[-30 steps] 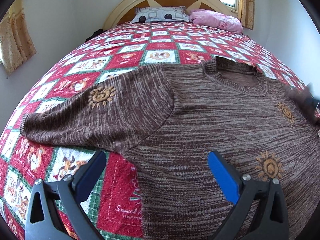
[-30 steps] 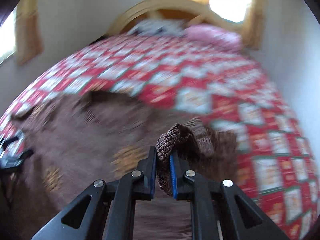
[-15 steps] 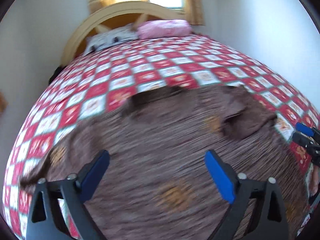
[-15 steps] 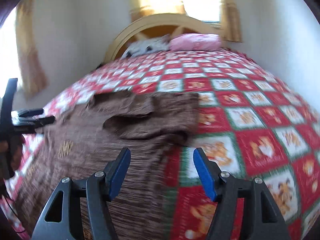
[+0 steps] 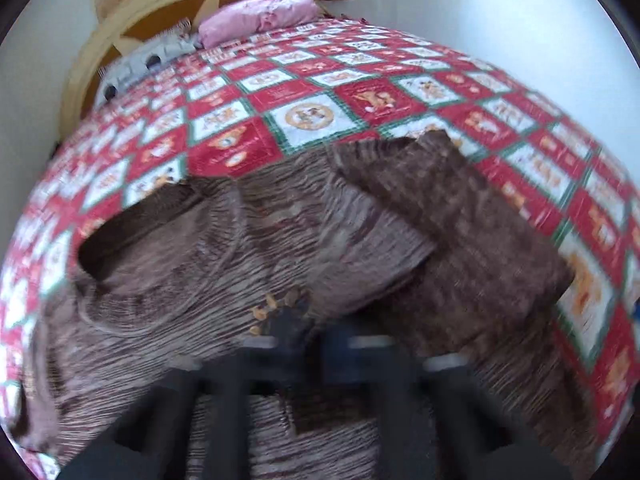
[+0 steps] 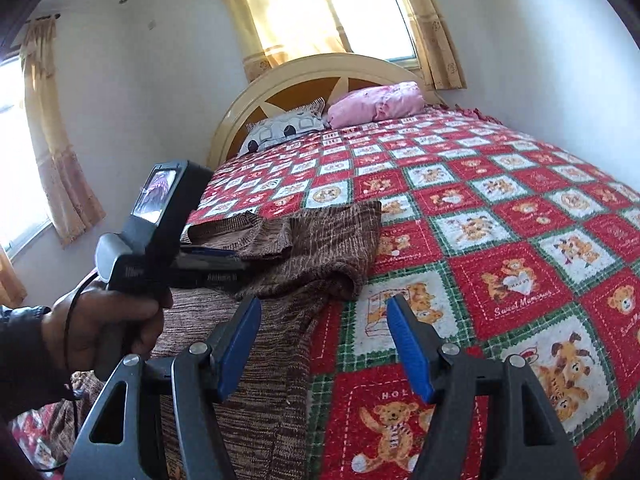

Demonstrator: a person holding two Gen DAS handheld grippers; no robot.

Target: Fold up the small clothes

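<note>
Nearest, in the right wrist view, the right gripper [image 6: 324, 344] stands with its blue-padded jaws apart and nothing between them; one pad hangs over the brown knit sweater [image 6: 280, 320], the other over the red patchwork quilt [image 6: 520, 280]. Just beyond, at the left of that view, a person's left hand [image 6: 108, 324] grips the handle of the left gripper [image 6: 240, 264], whose tips reach level across the sweater's folded fabric. Through the left wrist view, blurred by motion, the left gripper [image 5: 316, 336] appears clenched, its jaws drawn together low over the sweater [image 5: 200, 280]; whether any fabric is pinched between the pads cannot be told from the blur. Spread on the near part of the quilt [image 5: 304, 116], the sweater shows one sleeve [image 5: 460, 240] folded inward across its body, the neck opening [image 5: 132, 236] dark at the left, and a small orange motif [image 5: 276, 308] just ahead of the closed jaws. Farther back, a grey patterned pillow [image 6: 288, 128] and a pink pillow [image 6: 376, 106] lie side by side against the arched headboard [image 6: 304, 76]. Behind it, yellow curtains [image 6: 280, 20] flank a bright window [image 6: 360, 12].
</note>
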